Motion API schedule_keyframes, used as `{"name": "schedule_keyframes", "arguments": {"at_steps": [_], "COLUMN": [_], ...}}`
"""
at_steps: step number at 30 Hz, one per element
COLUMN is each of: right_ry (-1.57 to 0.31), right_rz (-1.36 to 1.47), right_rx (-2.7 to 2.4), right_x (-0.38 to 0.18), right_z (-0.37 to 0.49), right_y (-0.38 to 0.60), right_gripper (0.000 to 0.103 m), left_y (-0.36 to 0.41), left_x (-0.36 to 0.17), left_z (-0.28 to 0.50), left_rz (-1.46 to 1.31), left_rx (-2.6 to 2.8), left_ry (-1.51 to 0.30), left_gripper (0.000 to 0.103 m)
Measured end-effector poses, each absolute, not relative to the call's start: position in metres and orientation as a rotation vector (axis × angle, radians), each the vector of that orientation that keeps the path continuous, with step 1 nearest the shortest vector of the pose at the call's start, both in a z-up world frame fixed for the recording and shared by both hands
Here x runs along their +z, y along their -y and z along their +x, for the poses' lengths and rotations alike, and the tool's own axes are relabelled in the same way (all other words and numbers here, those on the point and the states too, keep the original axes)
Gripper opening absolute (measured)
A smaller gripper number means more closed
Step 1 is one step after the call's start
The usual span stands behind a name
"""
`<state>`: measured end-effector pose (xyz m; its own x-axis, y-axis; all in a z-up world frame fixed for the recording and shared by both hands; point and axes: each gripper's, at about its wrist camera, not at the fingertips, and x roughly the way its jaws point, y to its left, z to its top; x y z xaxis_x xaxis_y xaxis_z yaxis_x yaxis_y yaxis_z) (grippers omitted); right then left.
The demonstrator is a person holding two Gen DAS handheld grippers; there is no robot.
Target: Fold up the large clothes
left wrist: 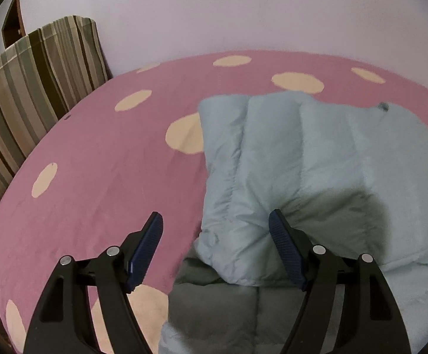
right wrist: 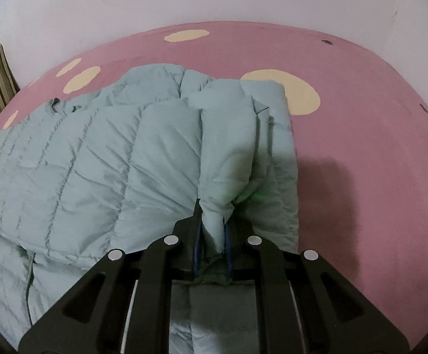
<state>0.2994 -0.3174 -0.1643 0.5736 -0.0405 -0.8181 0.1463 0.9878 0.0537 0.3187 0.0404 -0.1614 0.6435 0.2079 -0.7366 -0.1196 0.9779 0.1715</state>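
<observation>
Quilted blue jacket [right wrist: 96, 162] on our bed [right wrist: 361, 118] lies partly folded; our right gripper [right wrist: 212, 236] pinches its edge, left gripper [left wrist: 214, 244] gapes empty, folds remain.

We've got a pale blue-green puffy jacket [right wrist: 101, 159] on a pink bed sheet [left wrist: 101, 153] with cream dots, a green-and-brown striped curtain [left wrist: 34, 82], and black tongs [left wrist: 215, 244] with blue pads [left wrist: 146, 250].

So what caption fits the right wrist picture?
Right gripper pinching a fold of the pale blue puffer jacket on the pink spotted bedsheet.
</observation>
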Motion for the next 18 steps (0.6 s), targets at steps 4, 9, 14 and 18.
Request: {"name": "schedule_keyframes", "arguments": {"at_steps": [4, 9, 14, 18], "right_ry": [-0.956, -0.876, -0.866, -0.895], "right_rz": [0.117, 0.108, 0.095, 0.050], "right_rx": [-0.105, -0.132, -0.037, -0.028], "right_x": [-0.164, -0.133, -0.126, -0.144], "right_z": [0.301, 0.293, 0.303, 0.315], "right_y": [0.316, 0.307, 0.279, 0.265], "right_gripper": [0.016, 0.029, 0.030, 0.030], "left_y": [-0.039, -0.038, -0.021, -0.018], "left_x": [-0.166, -0.133, -0.124, -0.144], "left_z": [0.319, 0.305, 0.315, 0.328], "left_rz": [0.123, 0.083, 0.089, 0.095], "left_rx": [0.189, 0.188, 0.145, 0.153], "left_ry": [-0.867, -0.780, -0.754, -0.811], "left_gripper": [0.073, 0.073, 0.073, 0.073]}}
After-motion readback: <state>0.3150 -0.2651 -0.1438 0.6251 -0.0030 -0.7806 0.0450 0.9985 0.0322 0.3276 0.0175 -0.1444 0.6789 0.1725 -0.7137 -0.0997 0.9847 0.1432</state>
